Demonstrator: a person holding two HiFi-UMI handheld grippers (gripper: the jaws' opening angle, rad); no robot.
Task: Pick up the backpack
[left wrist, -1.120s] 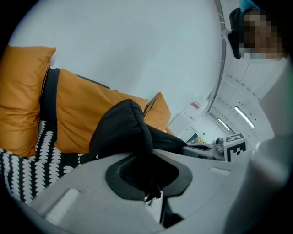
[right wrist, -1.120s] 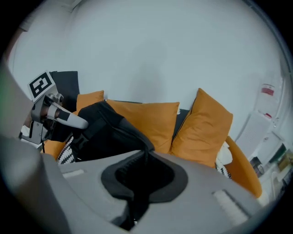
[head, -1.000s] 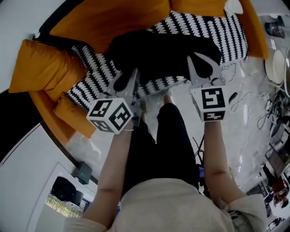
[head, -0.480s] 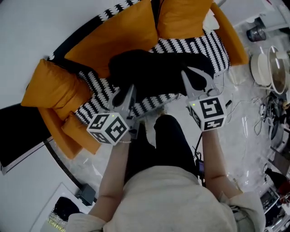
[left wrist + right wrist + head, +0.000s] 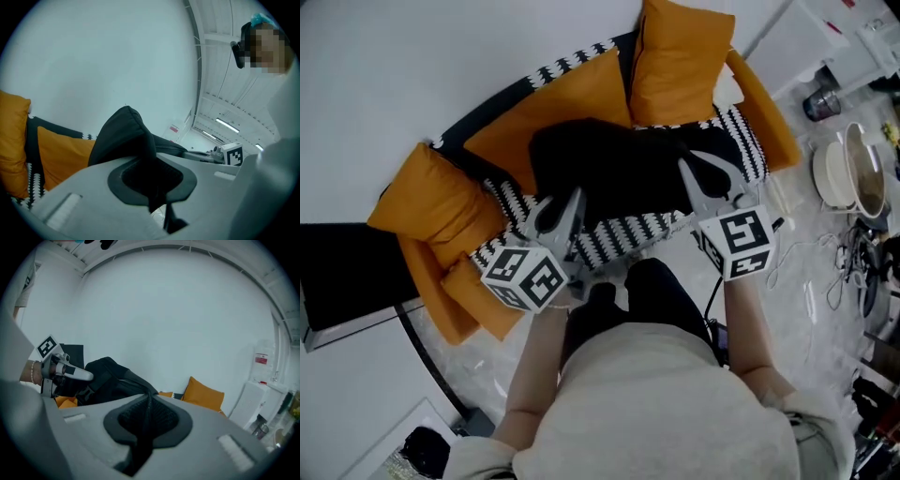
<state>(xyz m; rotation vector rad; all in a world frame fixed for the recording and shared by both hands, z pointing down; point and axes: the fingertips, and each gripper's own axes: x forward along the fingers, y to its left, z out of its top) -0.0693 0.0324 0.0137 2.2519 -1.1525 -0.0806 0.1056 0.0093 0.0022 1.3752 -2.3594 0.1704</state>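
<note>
Left gripper [image 5: 567,204], right gripper [image 5: 698,178]: fingers [image 5: 84,187] clamped on backpack [image 5: 619,169] fabric at opposite ends, likely to keep it level over sofa [image 5: 614,239]

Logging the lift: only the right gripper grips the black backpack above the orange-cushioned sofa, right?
No, both grip it. The left gripper view shows the left gripper shut on the backpack too. The right gripper does grip it, above the sofa.

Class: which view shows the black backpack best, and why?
The head view: nearly the whole backpack shows, held between left gripper and right gripper. The left gripper view shows only a fold pinched in its jaws; the right gripper view, one side and pinched fabric.
</note>
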